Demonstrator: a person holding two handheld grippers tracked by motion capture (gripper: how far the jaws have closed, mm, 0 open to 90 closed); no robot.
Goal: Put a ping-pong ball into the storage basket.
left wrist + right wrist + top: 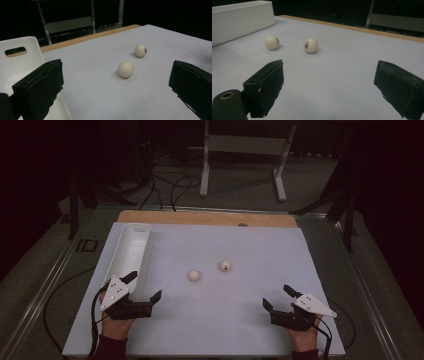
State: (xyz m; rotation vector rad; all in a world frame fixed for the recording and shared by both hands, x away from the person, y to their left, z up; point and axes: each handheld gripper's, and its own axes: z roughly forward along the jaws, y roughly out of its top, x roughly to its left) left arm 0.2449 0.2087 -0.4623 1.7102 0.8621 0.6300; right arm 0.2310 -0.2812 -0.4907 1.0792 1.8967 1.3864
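You are holding the left hand-held gripper and right hand-held gripper spread at the frame's lower corners; two balls are lying mid-table, beside the white bin.

The person's left hand comes in from the bottom edge at the left and holds the left gripper, which points forward and a little toward the middle; its two black jaws stand wide apart with nothing between them. The right hand comes in from the bottom edge at the right and holds the right gripper, which is turned inward, and its jaws are also spread wide and hold nothing. Both hands are low and well apart from each other, each in a dark red sleeve.
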